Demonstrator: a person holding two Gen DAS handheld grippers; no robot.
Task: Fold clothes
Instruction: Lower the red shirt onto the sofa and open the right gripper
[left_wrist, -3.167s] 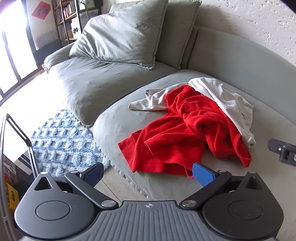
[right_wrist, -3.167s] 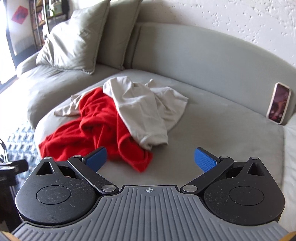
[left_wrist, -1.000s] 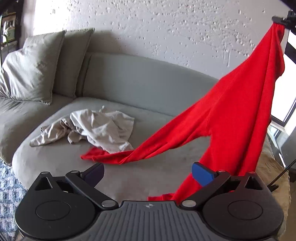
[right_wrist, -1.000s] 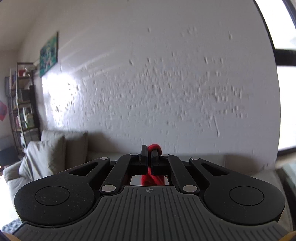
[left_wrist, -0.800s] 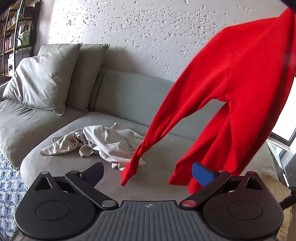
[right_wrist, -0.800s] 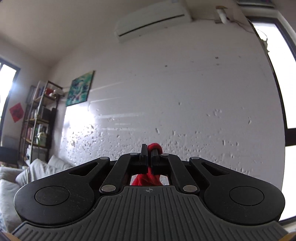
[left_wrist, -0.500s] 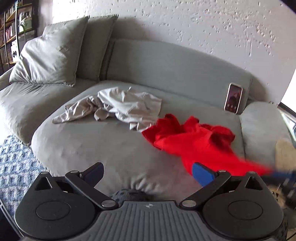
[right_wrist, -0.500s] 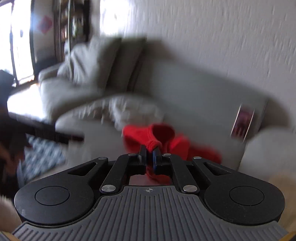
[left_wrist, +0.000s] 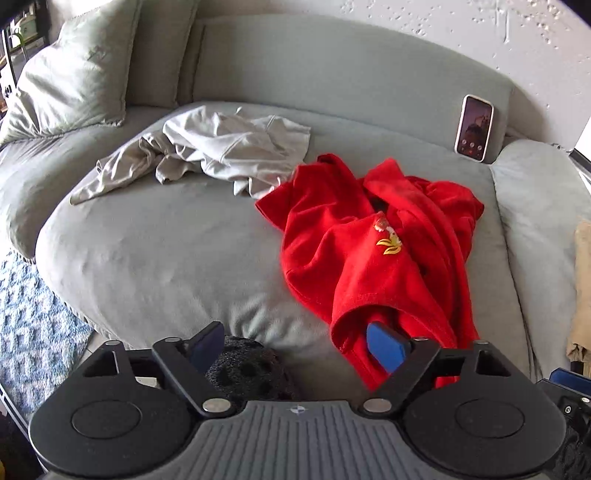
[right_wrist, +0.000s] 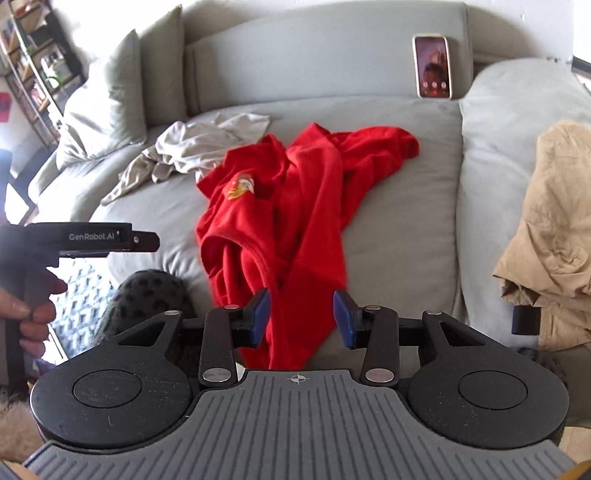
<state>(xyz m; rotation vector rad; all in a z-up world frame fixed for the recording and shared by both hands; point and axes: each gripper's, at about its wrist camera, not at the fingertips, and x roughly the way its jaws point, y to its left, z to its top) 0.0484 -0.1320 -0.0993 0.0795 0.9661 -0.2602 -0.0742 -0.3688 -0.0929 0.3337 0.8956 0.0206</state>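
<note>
A red sweatshirt (left_wrist: 373, 254) (right_wrist: 280, 206) with a small yellow and white emblem lies crumpled on the grey sofa seat (left_wrist: 155, 251) (right_wrist: 402, 206), its near hem hanging over the front edge. A light grey garment (left_wrist: 221, 151) (right_wrist: 199, 144) lies bunched behind it to the left. My left gripper (left_wrist: 295, 347) is open at the seat's front edge, its right pad against the red hem. My right gripper (right_wrist: 301, 317) is open, the red hem hanging between its blue pads (right_wrist: 343, 317) without being pinched. In the right wrist view the left gripper (right_wrist: 144, 240) is held by a hand (right_wrist: 26, 306).
A phone (left_wrist: 474, 128) (right_wrist: 433, 66) leans against the sofa back. Grey pillows (left_wrist: 70, 74) stand at the left. A beige garment (right_wrist: 550, 236) lies on the right armrest cushion (right_wrist: 495, 155). A dark spotted object (left_wrist: 247, 369) sits below the seat front. A blue patterned rug (left_wrist: 33, 325) covers the floor at left.
The red sweatshirt, held high by my shut right gripper a second ago, has come down onto the sofa seat. My right gripper has opened and let it go.
</note>
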